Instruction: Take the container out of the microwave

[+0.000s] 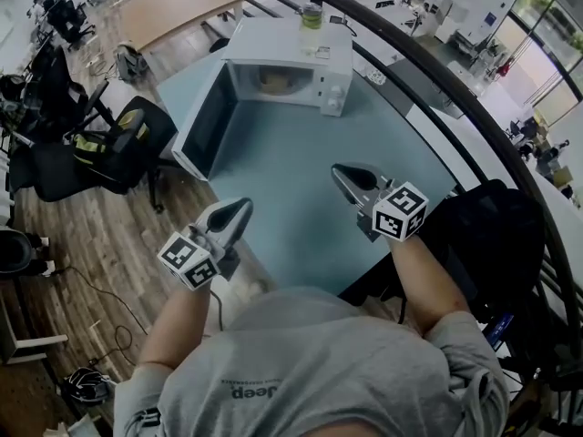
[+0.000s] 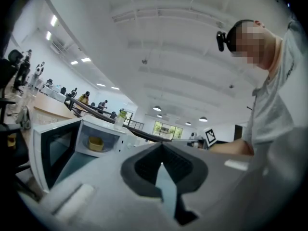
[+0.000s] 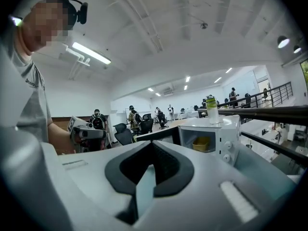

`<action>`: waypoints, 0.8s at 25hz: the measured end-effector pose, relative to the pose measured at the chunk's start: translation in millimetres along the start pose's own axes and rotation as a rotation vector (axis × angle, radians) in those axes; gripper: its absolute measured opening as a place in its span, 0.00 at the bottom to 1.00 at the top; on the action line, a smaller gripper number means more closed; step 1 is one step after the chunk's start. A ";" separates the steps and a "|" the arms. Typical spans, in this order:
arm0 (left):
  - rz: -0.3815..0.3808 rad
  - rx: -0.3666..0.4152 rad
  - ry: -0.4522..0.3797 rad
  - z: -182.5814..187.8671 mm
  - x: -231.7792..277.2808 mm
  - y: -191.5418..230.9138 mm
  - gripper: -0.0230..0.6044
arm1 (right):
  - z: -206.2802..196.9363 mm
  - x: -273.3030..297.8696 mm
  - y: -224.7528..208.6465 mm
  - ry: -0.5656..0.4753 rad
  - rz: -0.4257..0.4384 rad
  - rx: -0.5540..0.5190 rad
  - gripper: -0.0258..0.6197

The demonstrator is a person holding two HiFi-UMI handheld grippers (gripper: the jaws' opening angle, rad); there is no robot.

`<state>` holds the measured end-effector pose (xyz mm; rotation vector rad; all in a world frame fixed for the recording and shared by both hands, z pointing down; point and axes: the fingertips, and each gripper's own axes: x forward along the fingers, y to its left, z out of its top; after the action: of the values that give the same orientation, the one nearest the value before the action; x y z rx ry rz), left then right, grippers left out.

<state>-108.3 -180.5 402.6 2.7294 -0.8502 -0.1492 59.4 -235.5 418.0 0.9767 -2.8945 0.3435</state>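
Note:
A white microwave (image 1: 290, 62) stands at the far end of the teal table (image 1: 301, 198), its door (image 1: 206, 121) swung open to the left. Inside it sits a small yellow container (image 1: 273, 81), also seen in the left gripper view (image 2: 95, 143) and the right gripper view (image 3: 201, 144). Both grippers hover over the near part of the table, well short of the microwave. My left gripper (image 1: 240, 209) (image 2: 161, 146) is shut with nothing in it. My right gripper (image 1: 350, 173) (image 3: 153, 144) is shut and empty too.
A bottle with a green cap (image 1: 311, 15) stands on top of the microwave. Black office chairs (image 1: 118, 144) stand left of the table on the wood floor. A dark chair (image 1: 496, 230) and a curved railing (image 1: 474, 107) lie to the right.

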 end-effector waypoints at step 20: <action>0.077 -0.005 0.034 -24.7 61.0 162.4 0.07 | -43.6 208.7 -138.5 0.234 -0.106 -0.239 0.07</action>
<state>-141.6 -337.6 472.9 2.6816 -0.9428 -0.0886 -23.2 -455.6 514.6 0.9726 -2.5888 0.0941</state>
